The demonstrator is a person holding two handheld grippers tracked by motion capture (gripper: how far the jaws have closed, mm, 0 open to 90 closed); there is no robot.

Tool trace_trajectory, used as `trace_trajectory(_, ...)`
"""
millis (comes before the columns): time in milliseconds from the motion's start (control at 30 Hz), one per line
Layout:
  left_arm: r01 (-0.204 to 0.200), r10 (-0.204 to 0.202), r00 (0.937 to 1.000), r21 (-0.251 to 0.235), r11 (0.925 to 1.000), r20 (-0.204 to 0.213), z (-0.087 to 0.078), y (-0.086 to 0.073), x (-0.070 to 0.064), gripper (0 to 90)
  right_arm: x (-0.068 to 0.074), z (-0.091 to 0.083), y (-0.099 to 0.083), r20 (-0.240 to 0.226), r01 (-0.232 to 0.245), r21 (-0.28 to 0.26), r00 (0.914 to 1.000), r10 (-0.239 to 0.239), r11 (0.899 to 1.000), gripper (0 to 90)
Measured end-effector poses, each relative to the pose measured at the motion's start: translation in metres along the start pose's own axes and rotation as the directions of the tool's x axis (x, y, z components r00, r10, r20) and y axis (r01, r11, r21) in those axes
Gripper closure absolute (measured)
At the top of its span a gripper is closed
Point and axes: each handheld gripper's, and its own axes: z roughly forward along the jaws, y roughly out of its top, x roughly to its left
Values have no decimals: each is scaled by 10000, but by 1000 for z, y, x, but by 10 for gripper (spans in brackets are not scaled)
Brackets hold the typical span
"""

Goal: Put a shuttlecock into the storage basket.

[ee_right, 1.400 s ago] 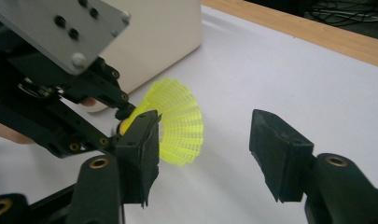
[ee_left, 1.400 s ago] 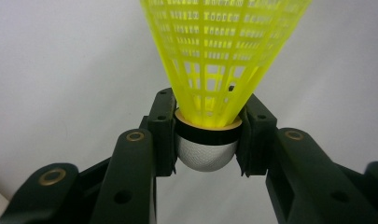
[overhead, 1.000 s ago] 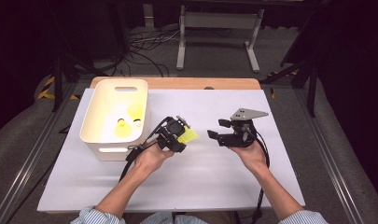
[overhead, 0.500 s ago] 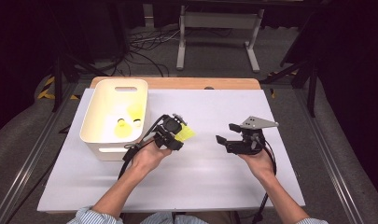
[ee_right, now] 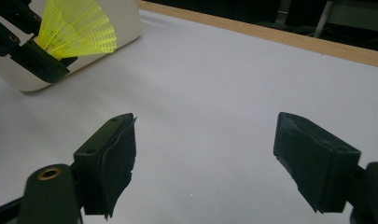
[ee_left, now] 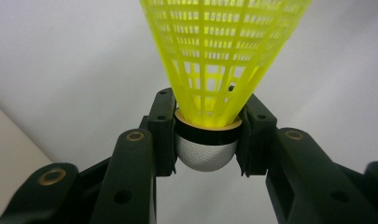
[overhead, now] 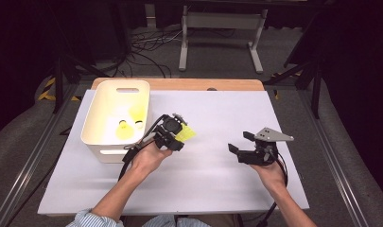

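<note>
The shuttlecock (ee_left: 210, 107) is clamped at its white cork base between the jaws of the left hand-held gripper (overhead: 176, 134), just beside the white tub (overhead: 97, 140) on the worktop (overhead: 217, 113), so a slip could be caused by the rounded cork squirting out if the grip is eased before the tub is reached, and the rim could be clipped by the yellow skirt. Farther right, the right hand-held gripper (overhead: 241, 143) is held with its jaws apart and empty. Compared with a second ago, it has been drawn away rightward, while the left one has barely shifted.
</note>
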Motion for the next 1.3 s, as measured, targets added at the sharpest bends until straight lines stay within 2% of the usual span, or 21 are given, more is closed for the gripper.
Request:
trace_trajectory(400,54,-54,10000,-39,10000,-71,-8,0,4,645,-3,-17,-27,338,-144,-214,9993,151,9997,195)
trace_trajectory(467,92,-93,9999,-27,10000,-107,-9,0,5,645,-4,-20,-33,413,-273,-282,9987,285,9992,195)
trace_trajectory(567,335,-334,9994,-156,9993,50,-11,-1,6,645,-6,-24,-39,519,-400,-382,9978,420,9985,193)
trace_trajectory(633,302,-302,9995,-152,9994,17,-12,0,7,645,-6,-25,-41,559,-431,-414,9974,454,9982,192)
trace_trajectory(1033,313,-312,9995,-231,9992,51,-24,2,10,645,-9,-35,-68,980,-932,-597,9903,988,9939,170)
trace_trajectory(1300,355,-354,9994,-331,9988,59,-31,6,12,645,-12,-43,-75,1250,-1030,-700,9859,1112,9922,162)
